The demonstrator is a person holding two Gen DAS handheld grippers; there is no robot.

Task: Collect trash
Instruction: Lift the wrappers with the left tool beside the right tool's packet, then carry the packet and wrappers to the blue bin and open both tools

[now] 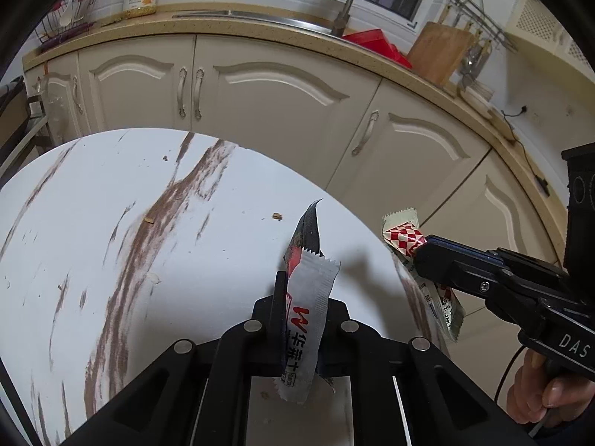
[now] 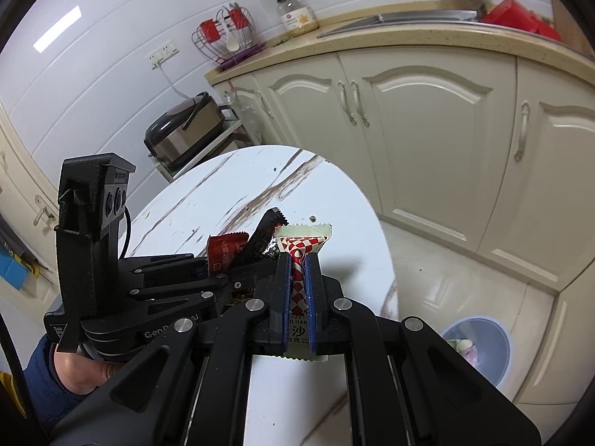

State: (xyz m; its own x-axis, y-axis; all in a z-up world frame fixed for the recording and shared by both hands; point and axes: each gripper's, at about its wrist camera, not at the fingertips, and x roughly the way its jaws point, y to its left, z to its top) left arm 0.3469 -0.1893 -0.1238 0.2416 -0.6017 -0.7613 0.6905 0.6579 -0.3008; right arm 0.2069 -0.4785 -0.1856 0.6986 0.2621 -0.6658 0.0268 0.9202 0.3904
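Readable stuff is mostly on the wrappers and the tools. The silver wrapper [image 1: 310, 319], clamped in the left gripper [image 1: 299, 290], has a red "W" logo with black Chinese characters "华" and "莱" under it, plus a small boxed print lower down that's too tiny to read. Off to the right of that silver wrapper, the right gripper [image 1: 418, 251] has "DAS" in white on its handle. In the right wrist view, the checkered wrapper [image 2: 297, 290] shows "沙", part of "HAN" and "9克" near its bottom end. Left of it, the other tool's body reads "Gen", rest hidden. The jar label [image 2: 297, 18] on the counter is illegible.
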